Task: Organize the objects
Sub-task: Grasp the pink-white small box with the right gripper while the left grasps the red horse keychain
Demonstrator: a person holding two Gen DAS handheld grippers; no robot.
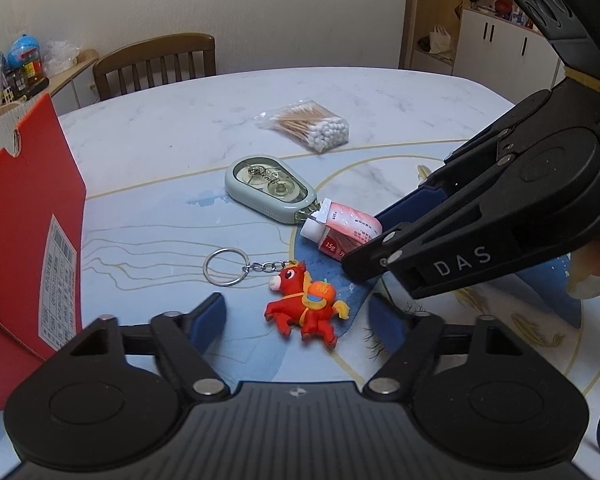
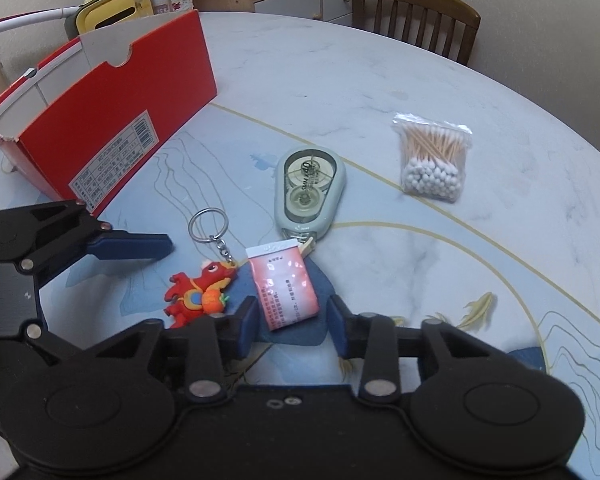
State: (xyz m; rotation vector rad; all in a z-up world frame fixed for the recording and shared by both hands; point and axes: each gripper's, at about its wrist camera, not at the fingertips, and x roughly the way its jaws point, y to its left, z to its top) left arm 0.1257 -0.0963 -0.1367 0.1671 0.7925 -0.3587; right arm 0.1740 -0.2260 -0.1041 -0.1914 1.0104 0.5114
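Note:
A red toy horse keychain lies on the table between the spread fingers of my left gripper, which is open and does not touch it. Its key ring points left. A small pink tube with a white cap lies between the pads of my right gripper. The jaws stand narrowly around its lower end, with a sliver of table showing at the right pad. In the left wrist view the right gripper reaches in from the right over the tube.
A grey-green correction tape dispenser touches the tube's cap end. A bag of cotton swabs lies farther back on the right. An open red cardboard box stands at the left. A wooden chair stands behind the table.

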